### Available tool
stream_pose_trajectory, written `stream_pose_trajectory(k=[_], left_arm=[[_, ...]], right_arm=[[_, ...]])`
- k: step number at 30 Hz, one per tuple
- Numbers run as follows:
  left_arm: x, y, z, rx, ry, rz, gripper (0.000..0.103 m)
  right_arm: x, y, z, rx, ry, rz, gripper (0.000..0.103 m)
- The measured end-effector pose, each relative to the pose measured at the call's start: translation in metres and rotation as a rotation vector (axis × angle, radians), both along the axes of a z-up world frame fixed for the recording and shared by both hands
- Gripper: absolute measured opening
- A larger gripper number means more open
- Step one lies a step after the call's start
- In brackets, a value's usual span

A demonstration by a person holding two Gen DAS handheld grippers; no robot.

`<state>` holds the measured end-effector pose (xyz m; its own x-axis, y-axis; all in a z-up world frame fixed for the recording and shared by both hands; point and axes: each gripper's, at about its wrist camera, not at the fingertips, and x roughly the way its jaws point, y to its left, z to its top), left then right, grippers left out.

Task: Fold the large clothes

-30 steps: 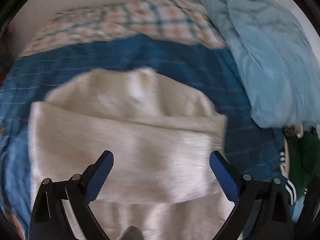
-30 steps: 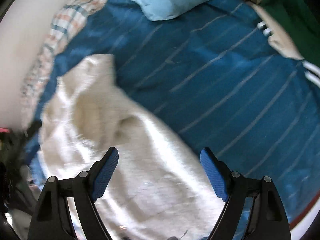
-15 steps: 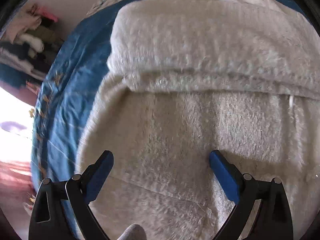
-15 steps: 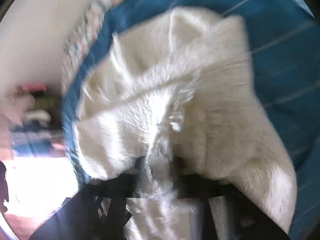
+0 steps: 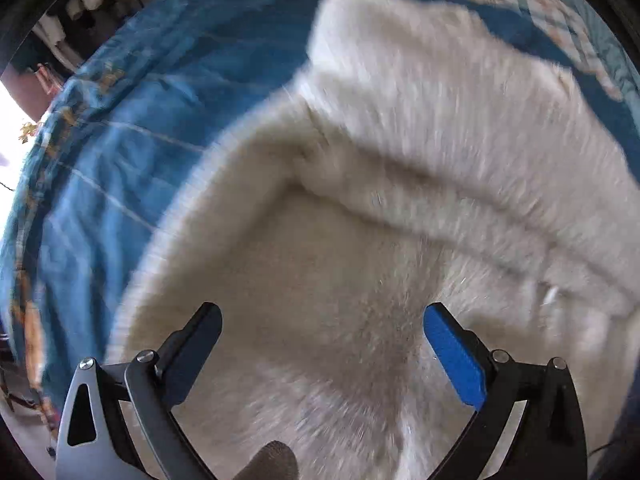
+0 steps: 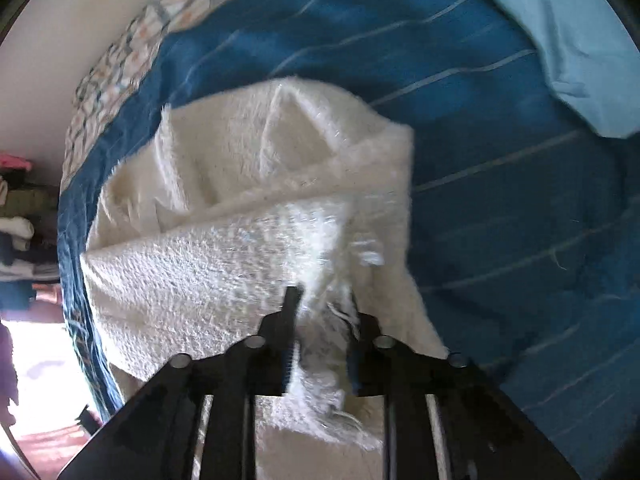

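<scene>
A cream fluffy garment [image 5: 400, 208] lies partly folded on a blue striped bedspread [image 5: 120, 128]. My left gripper [image 5: 320, 340] is open and empty, hovering close over the garment's near part, fingers apart on either side of the fabric. In the right wrist view the same garment [image 6: 240, 208] has a layer folded over, and my right gripper [image 6: 320, 320] is shut on its near edge, with fuzzy fabric bunched between the fingers. The bedspread [image 6: 500, 200] shows to the right.
A checked cloth [image 6: 152, 36] lies along the bed's far side by a white wall. A light blue garment [image 6: 560, 40] lies at the far right. Piled clothes [image 6: 20, 220] and a sunlit floor sit beyond the bed's left edge.
My right gripper went from open to shut on the garment's edge and has lifted it. My left gripper moved in close over the garment and then shifted left, still open.
</scene>
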<state>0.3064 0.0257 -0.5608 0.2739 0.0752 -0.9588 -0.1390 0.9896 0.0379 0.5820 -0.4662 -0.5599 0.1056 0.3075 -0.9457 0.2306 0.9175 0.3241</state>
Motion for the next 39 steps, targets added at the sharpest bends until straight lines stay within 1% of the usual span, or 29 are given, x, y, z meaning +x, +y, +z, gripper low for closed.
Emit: stream_pose_trajectory(k=[1,2,3,4,6,7,8,10,11,12,13,14,16,17,19,21,23,24,25,27,28,29,30,31,32,33,34,35,39], left_arm=[[0.002,0.003,0.017,-0.008,-0.026,-0.003,0.103],[0.007,0.005,0.038,0.009,-0.061,-0.008,0.103],[0.013,0.007,0.052,0.043,-0.085,-0.008,0.103],[0.022,0.008,0.067,0.076,-0.115,-0.012,0.103],[0.042,0.013,0.078,0.124,-0.140,-0.019,0.103],[0.054,0.018,0.075,0.141,-0.149,-0.020,0.103],[0.068,0.019,0.070,0.152,-0.162,-0.021,0.103],[0.100,0.017,0.046,0.162,-0.147,-0.016,0.103],[0.104,0.018,0.022,0.168,-0.111,-0.031,0.103],[0.115,0.015,0.002,0.196,-0.060,-0.050,0.103],[0.128,0.012,-0.023,0.218,0.001,-0.074,0.103],[0.130,0.013,-0.034,0.204,0.017,-0.082,0.103],[0.133,0.017,-0.032,0.164,0.004,-0.077,0.103],[0.131,0.018,-0.026,0.167,0.005,-0.084,0.103],[0.118,0.023,-0.007,0.176,-0.015,-0.093,0.103],[0.091,0.032,0.014,0.175,-0.029,-0.094,0.103],[0.058,0.042,0.024,0.185,-0.018,-0.097,0.103],[0.045,0.045,0.025,0.203,-0.006,-0.102,0.103],[0.031,0.047,0.024,0.225,0.010,-0.108,0.103],[-0.001,0.057,0.009,0.275,0.055,-0.118,0.103],[-0.012,0.062,-0.005,0.293,0.093,-0.122,0.103],[-0.020,0.068,-0.019,0.300,0.141,-0.118,0.103],[-0.028,0.072,-0.030,0.297,0.176,-0.106,0.103],[-0.037,0.079,-0.038,0.272,0.189,-0.088,0.103],[-0.040,0.085,-0.038,0.252,0.182,-0.071,0.103],[-0.043,0.087,-0.036,0.246,0.173,-0.062,0.103],[-0.045,0.087,-0.034,0.251,0.166,-0.065,0.103],[-0.048,0.085,-0.032,0.260,0.164,-0.074,0.103],[-0.055,0.082,-0.019,0.240,0.155,-0.101,0.103]], right_arm=[[-0.002,-0.002,0.011,-0.046,-0.020,-0.026,0.042],[-0.008,-0.007,0.023,-0.088,-0.050,-0.060,0.043],[-0.010,-0.009,0.033,-0.108,-0.069,-0.081,0.043],[-0.019,-0.014,0.050,-0.132,-0.111,-0.120,0.043],[-0.026,-0.010,0.066,-0.092,-0.157,-0.122,0.043],[-0.027,0.002,0.066,-0.021,-0.160,-0.081,0.043],[-0.027,0.011,0.062,0.020,-0.146,-0.050,0.043],[-0.024,0.035,0.046,0.074,-0.122,0.008,0.043],[-0.020,0.049,0.033,0.071,-0.097,0.046,0.043],[-0.019,0.057,0.021,0.051,-0.079,0.066,0.043],[-0.016,0.063,0.006,0.007,-0.050,0.074,0.040],[-0.011,0.069,-0.015,-0.052,0.001,0.082,0.030],[-0.005,0.069,-0.029,-0.092,0.033,0.061,0.029],[-0.001,0.071,-0.027,-0.103,0.048,0.039,0.030],[-0.004,0.078,-0.009,-0.110,0.050,0.020,0.032],[-0.021,0.090,0.013,-0.033,0.022,0.032,0.032],[-0.047,0.109,0.024,0.123,0.041,0.057,0.032],[-0.064,0.124,0.021,0.215,0.092,0.085,0.032],[-0.077,0.134,0.015,0.265,0.133,0.095,0.032],[-0.111,0.160,-0.016,0.385,0.283,0.097,0.032],[-0.127,0.169,-0.032,0.386,0.341,0.095,0.037],[-0.140,0.178,-0.049,0.363,0.397,0.092,0.047],[-0.149,0.181,-0.060,0.352,0.434,0.083,0.048],[-0.162,0.188,-0.080,0.366,0.483,0.063,0.048],[-0.168,0.191,-0.086,0.371,0.491,0.048,0.048],[-0.173,0.194,-0.087,0.356,0.468,0.030,0.045],[-0.172,0.199,-0.083,0.315,0.444,0.033,0.017],[-0.173,0.201,-0.079,0.288,0.430,0.040,0.006],[-0.178,0.202,-0.035,0.154,0.325,0.082,0.006]])
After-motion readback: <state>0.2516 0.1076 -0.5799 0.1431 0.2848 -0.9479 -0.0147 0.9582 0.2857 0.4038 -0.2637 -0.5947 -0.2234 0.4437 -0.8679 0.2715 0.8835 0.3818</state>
